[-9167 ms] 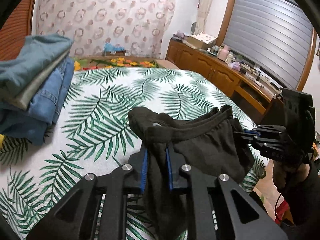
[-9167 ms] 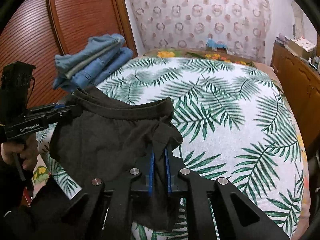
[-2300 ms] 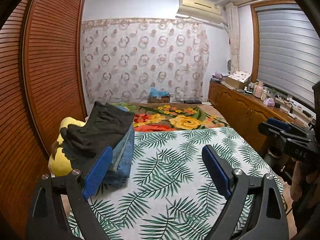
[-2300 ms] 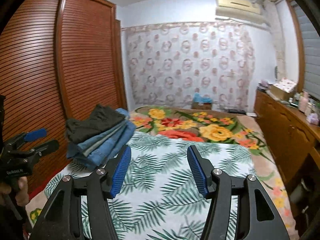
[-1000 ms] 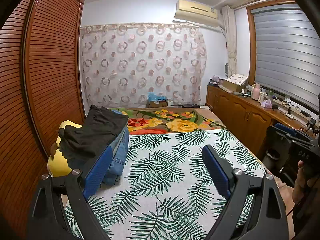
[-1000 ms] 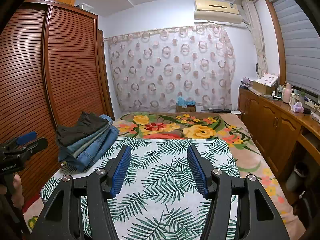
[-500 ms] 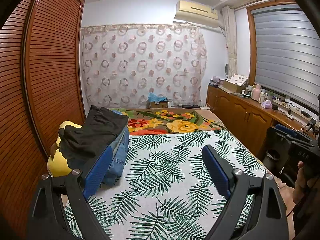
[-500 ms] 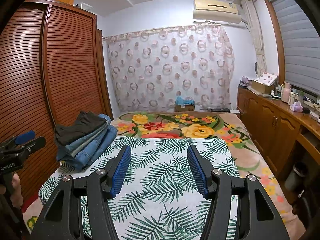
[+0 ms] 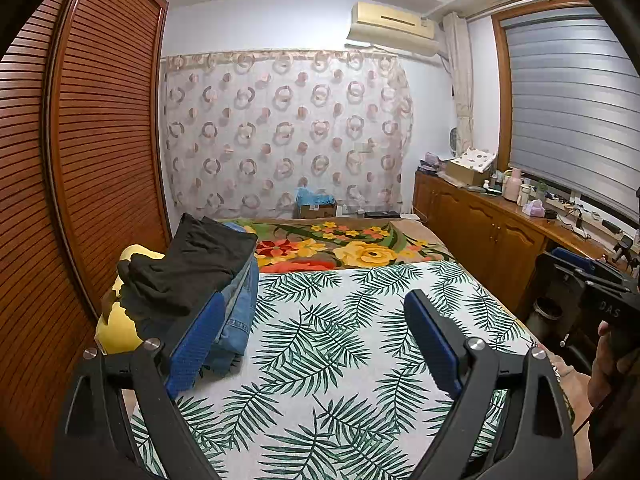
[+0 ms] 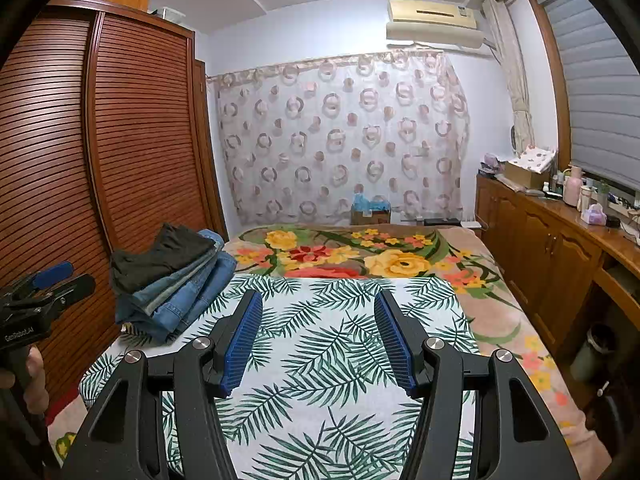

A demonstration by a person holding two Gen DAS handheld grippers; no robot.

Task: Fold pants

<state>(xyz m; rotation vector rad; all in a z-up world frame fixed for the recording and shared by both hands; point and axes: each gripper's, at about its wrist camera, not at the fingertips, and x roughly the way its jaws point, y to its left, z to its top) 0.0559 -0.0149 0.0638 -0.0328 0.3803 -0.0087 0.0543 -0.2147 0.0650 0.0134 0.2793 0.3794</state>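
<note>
Left gripper (image 9: pixel 314 338) fingers (image 9: pixel 196 340) standing wide apart, empty; right gripper (image 10: pixel 318 338) fingers (image 10: pixel 240 340) apart, empty, hovering over bed (image 10: pixel 320 360). Black pants (image 10: pixel 160 258) lying folded atop jeans stack (image 10: pixel 188 300), well apart. Soft, light, limp; likely gripping best at waistband. Reading "GenRobot.AI" on left gripper handle (image 10: pixel 22 334).

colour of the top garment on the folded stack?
Black, or very dark charcoal. The top garment lies over blue denim on the stack; clearest in the left wrist view.
</note>
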